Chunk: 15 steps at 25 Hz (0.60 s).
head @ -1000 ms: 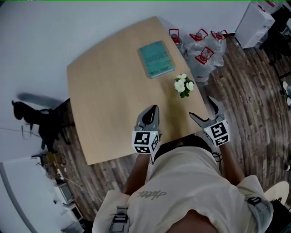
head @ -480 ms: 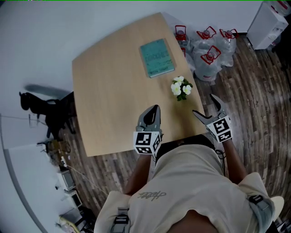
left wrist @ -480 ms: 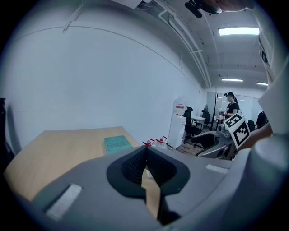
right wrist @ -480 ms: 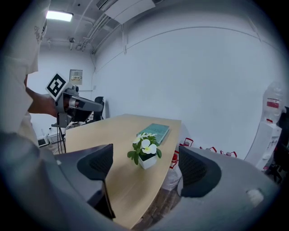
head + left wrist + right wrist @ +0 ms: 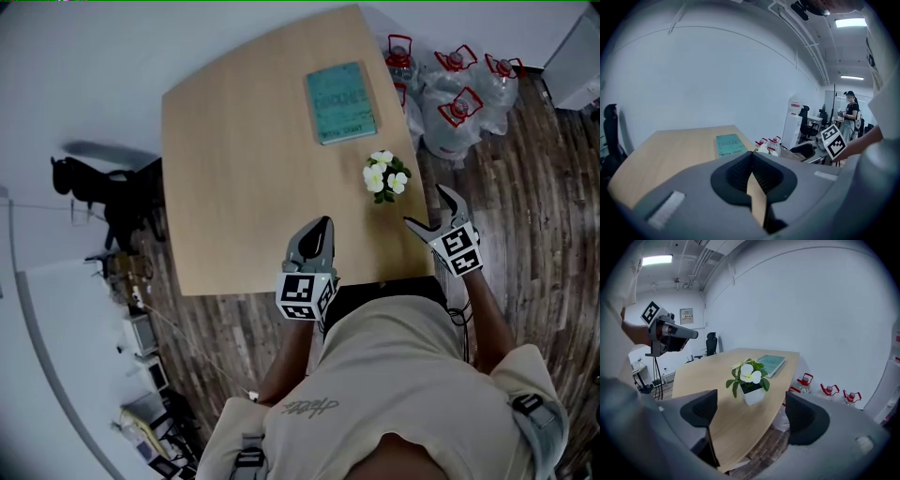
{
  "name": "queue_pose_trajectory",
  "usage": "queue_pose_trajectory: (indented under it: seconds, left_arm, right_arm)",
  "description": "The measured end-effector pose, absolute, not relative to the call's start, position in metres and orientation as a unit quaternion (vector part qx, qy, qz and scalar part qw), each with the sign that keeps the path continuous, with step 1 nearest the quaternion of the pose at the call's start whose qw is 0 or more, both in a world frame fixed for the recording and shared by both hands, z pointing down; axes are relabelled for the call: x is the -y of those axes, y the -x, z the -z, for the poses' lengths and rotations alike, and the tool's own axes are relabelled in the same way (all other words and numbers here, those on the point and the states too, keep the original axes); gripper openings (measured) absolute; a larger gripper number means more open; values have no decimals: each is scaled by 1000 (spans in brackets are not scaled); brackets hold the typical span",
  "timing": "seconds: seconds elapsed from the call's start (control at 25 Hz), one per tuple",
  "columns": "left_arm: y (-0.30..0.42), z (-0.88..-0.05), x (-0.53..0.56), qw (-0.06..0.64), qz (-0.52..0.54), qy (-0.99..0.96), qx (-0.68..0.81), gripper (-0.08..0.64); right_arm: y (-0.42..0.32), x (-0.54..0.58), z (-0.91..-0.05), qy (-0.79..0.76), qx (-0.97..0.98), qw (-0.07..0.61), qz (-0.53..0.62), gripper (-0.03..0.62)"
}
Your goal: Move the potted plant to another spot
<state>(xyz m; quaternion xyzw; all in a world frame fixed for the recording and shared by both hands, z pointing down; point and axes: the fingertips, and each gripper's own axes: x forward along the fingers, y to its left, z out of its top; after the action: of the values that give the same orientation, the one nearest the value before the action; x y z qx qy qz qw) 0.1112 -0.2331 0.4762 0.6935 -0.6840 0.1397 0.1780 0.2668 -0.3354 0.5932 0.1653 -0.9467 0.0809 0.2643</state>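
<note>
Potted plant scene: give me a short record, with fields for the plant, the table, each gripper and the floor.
plant: potted plant, upright near the table's right edge, untouched
table: wooden table, also holds a teal book beyond the plant
left: left gripper, jaws together, empty, over the table's near edge
right: right gripper, jaws apart, empty, aimed at the plant but short of it
floor: water bottles right of the table
</note>
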Motion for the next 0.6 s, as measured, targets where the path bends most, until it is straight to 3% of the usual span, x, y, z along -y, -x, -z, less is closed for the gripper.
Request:
queue_pose_trajectory:
  seconds: [0.6]
  left_arm:
    - [-98, -499, 222, 240, -124, -643, 717, 15]
  right_arm:
    - [-233, 350, -661, -76, 934, 350, -19, 448]
